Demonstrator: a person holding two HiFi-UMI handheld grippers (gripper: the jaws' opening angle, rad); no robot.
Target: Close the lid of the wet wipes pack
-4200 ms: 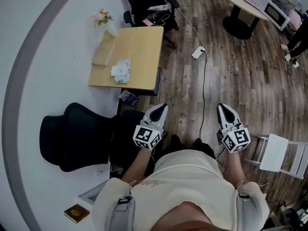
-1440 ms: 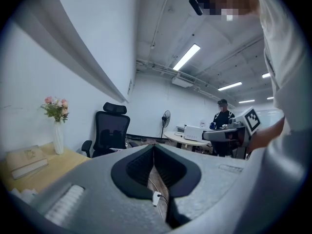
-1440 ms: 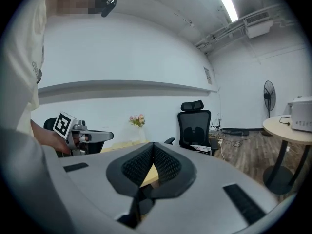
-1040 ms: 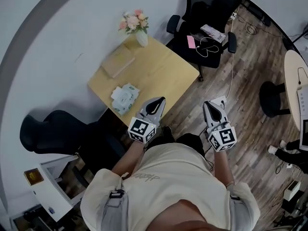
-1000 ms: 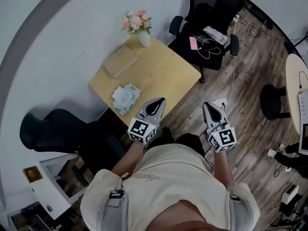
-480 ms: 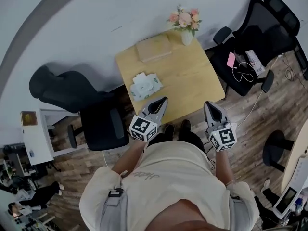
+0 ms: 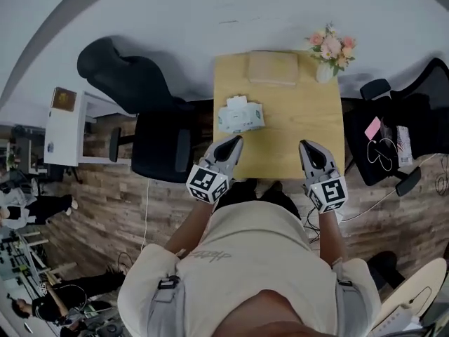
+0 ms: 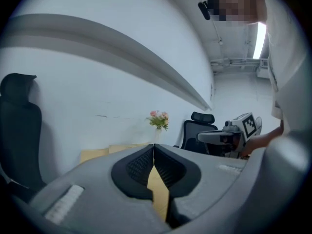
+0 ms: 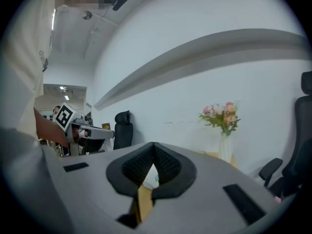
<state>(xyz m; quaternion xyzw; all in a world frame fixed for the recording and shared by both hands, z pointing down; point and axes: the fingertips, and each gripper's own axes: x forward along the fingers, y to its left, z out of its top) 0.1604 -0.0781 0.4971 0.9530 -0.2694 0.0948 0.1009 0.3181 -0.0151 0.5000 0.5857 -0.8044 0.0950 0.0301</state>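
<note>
L gripper [image 7: 232, 144] & R gripper [image 7: 308, 148]: jaws clenched, empty; wet wipes pack [image 7: 240, 115] on table [image 7: 312, 128] ahead.

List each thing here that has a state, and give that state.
wet wipes pack: flat on the table, seemingly open, with something white sticking up at its top; not certain.
left gripper: jaws shut, empty, clear of the pack.
right gripper: jaws shut, empty.
flower vase: upright at the table's corner.
brown box: lying flat.
</note>
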